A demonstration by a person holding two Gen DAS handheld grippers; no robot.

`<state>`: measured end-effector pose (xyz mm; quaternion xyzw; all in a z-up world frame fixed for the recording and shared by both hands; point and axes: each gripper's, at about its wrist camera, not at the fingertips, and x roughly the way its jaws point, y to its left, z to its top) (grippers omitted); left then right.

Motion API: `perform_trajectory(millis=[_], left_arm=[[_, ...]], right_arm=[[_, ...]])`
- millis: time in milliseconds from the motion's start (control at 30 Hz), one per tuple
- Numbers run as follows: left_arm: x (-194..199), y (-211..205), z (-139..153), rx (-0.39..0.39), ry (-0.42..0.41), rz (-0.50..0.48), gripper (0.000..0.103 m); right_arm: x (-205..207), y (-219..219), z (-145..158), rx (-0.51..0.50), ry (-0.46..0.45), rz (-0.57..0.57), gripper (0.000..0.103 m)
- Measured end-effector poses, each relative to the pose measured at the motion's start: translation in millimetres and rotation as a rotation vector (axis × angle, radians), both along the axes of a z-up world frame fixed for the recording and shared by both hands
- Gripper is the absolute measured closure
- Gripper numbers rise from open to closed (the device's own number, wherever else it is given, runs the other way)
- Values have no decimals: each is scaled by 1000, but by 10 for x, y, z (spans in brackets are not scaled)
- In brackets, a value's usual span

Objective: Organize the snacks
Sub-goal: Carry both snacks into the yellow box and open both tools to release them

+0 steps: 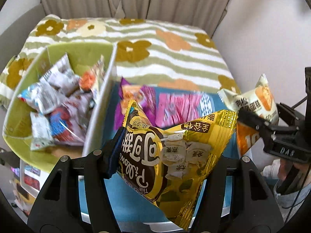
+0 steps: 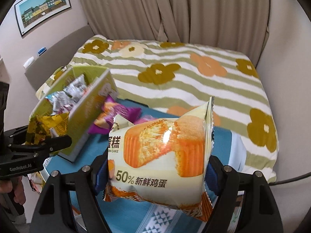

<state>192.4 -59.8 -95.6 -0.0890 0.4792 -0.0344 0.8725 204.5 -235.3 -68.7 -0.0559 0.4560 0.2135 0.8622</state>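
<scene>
Your left claw (image 1: 167,151) grips the yellow packet (image 1: 175,155), your right claw (image 2: 155,174) the cake packet (image 2: 161,155); drop each, probably, into the green box (image 1: 77,52) ahead-left

The green rectangular plastic bin (image 1: 81,52) stands left, heaped with small wrapped snacks (image 1: 56,104), with bare room only near its far wall. Just right of its grey wall, purple and pink snack packets (image 1: 155,104) crowd the blue patterned cloth (image 2: 155,215). Beyond, the striped flowered bedspread (image 2: 175,85) lies open up to the beige curtain (image 2: 171,9).
</scene>
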Motion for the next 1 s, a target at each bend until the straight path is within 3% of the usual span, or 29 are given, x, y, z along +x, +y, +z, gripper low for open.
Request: perform_trajectory(millis=[267,433,800,833,900,933,1000], left_arm=[[278,677,259,-6,-46,9,47],[582,1326,342,10,-43,13,47],[1461,2488,70,0,38,-13,46],[1524,2527,24,-4,51,-21,42],[1626,2592,-85,-12,78,-42,23],[1655,2618,-120,-8,79,-49,4],[1650,2663,-147,5,62,-63,1]], right_arm=[[93,677,305,18,-48,21,27],[315,1253,365,52,-49,20,27],[898,2359,222,89,-11,-16,27],[920,2387,207,89,-7,-25,27],[993,2458,159,91,8,-46,27],[1025,2492,140,91,15,-55,27],[1063,2541,101,83,27,-66,27]])
